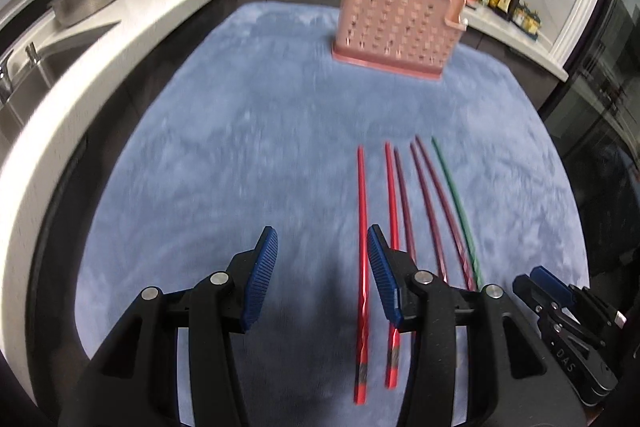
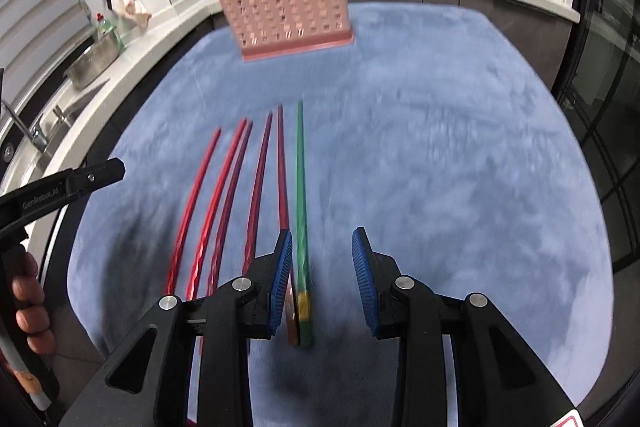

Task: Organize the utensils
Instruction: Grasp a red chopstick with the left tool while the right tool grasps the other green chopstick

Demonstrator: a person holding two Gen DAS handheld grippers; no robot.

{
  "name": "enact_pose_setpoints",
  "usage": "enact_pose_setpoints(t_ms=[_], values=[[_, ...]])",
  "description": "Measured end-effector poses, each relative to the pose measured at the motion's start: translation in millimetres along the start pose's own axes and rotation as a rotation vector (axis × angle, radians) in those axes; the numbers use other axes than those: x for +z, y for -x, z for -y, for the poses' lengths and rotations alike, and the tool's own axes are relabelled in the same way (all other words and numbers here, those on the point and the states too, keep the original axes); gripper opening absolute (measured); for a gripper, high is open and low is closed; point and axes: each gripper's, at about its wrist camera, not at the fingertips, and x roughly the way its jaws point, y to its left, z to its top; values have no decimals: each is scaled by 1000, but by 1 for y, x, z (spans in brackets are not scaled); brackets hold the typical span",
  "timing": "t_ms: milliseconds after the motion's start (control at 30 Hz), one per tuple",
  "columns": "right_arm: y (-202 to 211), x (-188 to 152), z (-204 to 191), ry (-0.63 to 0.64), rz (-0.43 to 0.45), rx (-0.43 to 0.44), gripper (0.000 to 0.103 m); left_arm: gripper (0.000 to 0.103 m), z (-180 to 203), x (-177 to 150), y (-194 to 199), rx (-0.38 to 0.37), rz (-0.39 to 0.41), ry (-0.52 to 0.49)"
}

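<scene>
Left wrist view: six chopsticks [image 1: 400,211] lie side by side on the blue-covered table [image 1: 240,147], two red, three maroon, one green [image 2: 301,195], their near ends hidden behind the left tongs [image 1: 322,251], which stand half open around the leftmost red stick without touching it. Right tongs [image 2: 322,251], narrower and also empty, bracket the green one. Beyond stands a pink perforated holder [image 2: 286,15], a maroon and a green stick upright in it. Motion blur softens the cloth. "GenRobot.AI" reads on the left tool's arm; "DAS" on the right's
</scene>
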Motion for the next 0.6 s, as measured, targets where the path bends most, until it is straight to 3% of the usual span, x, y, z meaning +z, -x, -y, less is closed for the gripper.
enact_pose_setpoints(t_ms=[300, 600], values=[[-21, -16, -5, 9, -52, -7, 30, 44, -5, -27, -10, -1, -45, -2], [-26, -21, -1, 4, -65, -14, 22, 44, -4, -39, -15, -14, -70, -2]])
